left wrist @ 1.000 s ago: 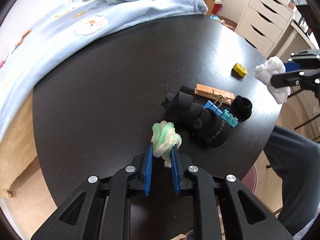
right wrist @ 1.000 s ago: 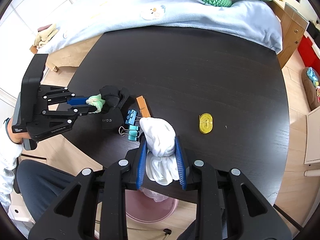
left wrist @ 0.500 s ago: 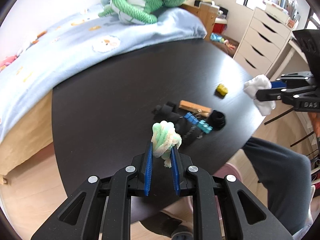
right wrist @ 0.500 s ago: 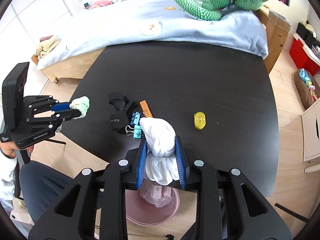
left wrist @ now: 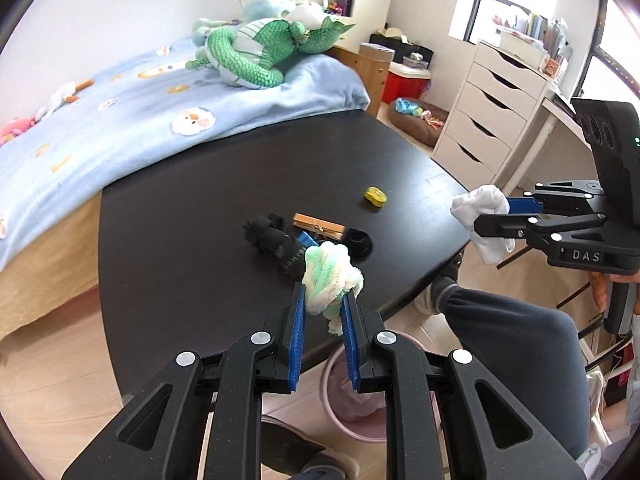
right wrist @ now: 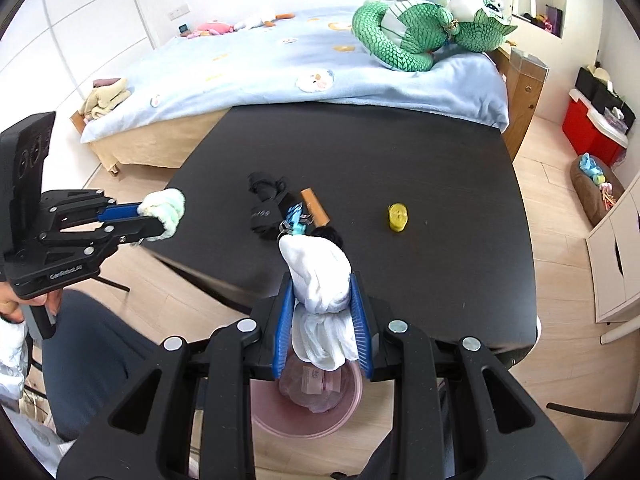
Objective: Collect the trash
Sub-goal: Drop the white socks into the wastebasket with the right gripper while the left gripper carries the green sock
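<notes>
Both grippers loaded: left gripper (left wrist: pixel 323 314) fingers clamped on green-white wad (left wrist: pixel 330 274), right gripper (right wrist: pixel 323 312) fingers pinching white tissue bundle (right wrist: pixel 320 276), bulging past tips, above pink bin (right wrist: pixel 308 412).

**Count of things on and around the dark surface**

Two grippers are in view, one per hand: the left gripper (left wrist: pixel 323 322) and the right gripper (right wrist: pixel 322 320). Each carries one wad: one green-and-white wad (left wrist: pixel 330 274) and one white wad (right wrist: pixel 318 276). On the surface (right wrist: pixel 420 152) lie one yellow coil (right wrist: pixel 397 218), one wooden clothespin (right wrist: pixel 315 206), one black strap bundle (right wrist: pixel 266 204), one black roll (left wrist: pixel 358 240), and blue binder clips (right wrist: pixel 294 220), at least two, too bunched to count surely. One pink bin (right wrist: pixel 308 408) stands on the floor. One green plush dragon (right wrist: pixel 424 32) lies on the bed.
</notes>
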A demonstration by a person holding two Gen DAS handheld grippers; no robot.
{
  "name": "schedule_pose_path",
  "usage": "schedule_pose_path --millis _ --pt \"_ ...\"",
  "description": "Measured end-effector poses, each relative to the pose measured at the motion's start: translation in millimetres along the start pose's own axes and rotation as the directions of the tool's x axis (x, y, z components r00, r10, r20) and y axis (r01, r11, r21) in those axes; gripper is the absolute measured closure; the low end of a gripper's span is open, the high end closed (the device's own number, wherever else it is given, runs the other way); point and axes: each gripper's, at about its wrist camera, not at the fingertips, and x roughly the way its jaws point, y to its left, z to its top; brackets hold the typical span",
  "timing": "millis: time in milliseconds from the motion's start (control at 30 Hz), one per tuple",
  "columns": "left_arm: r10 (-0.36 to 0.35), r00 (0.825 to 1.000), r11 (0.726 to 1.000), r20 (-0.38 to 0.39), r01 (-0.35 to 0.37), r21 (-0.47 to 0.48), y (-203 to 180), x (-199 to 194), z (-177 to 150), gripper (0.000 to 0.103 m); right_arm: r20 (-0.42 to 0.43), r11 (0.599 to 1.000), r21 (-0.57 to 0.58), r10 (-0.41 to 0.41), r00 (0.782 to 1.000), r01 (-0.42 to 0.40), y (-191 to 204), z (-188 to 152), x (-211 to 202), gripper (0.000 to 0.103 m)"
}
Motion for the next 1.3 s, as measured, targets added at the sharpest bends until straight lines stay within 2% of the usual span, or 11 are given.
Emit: schedule_pose_path --millis 300,600,1067,1167,1200,1233,1300 --pt "-0.025 1.000 1.000 -0.002 0.025 0.003 -21 -5 -27 0.085 0.018 1.000 0.012 -0.002 1.000 0.002 12 -34 -16 0.076" --pt "-0.047 0.999 0.999 -0.006 0.047 -0.015 -32 -9 -52 0.086 -0.024 0.999 0.020 0.027 0.999 -0.026 24 -69 -8 0.076" --pt "-0.070 0.998 0.997 0.004 0.070 -0.033 -33 -18 -61 0.086 -0.043 0.996 0.017 0.088 0.995 -0.087 34 -76 -1 0.075" --pt "-0.071 0.997 0.997 0.008 0.071 -0.030 -34 -19 -60 0.085 -0.044 0.996 0.013 0.090 0.995 -0.090 35 -76 -1 0.071" --pt "-0.070 0.997 0.997 0.008 0.071 -0.028 -34 -19 -60 0.086 -0.042 0.996 0.011 0.085 0.995 -0.085 35 -76 -2 0.065" --pt "-0.071 0.997 0.997 0.008 0.071 -0.027 -35 -19 -60 0.086 -0.041 0.997 0.010 0.083 0.996 -0.083 36 -76 -2 0.052" --pt "-0.072 0.997 0.997 0.007 0.072 -0.026 -35 -18 -59 0.086 -0.034 0.996 0.018 0.086 0.996 -0.086 35 -76 -3 0.037"
